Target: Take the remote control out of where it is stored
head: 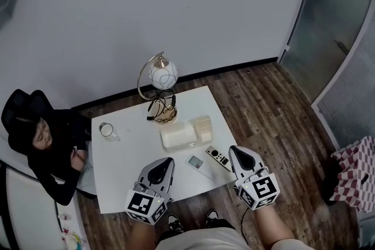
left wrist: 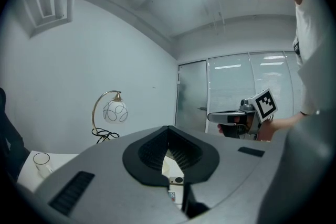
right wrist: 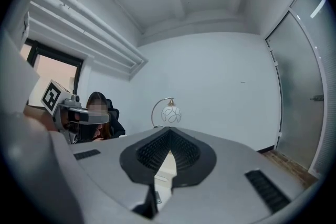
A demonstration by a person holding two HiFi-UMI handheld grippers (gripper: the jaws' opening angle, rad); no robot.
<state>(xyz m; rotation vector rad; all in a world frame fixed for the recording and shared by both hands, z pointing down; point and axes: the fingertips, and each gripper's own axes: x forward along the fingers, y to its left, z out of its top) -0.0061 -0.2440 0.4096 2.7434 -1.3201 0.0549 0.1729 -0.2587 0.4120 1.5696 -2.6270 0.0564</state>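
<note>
Left gripper (head: pixel 165 162) and right gripper (head: pixel 234 151) point level — jaws together, empty.

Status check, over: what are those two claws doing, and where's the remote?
Left gripper and right gripper shut, empty. White remote control and slim grey remote lie on white table, outside cream box. Nothing in the way.

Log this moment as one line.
left gripper: shut, empty | right gripper: shut, empty | wide remote, slim remote: on table beside box

No legible text; only square markers on left gripper (head: pixel 166 161), right gripper (head: pixel 233 150).
</note>
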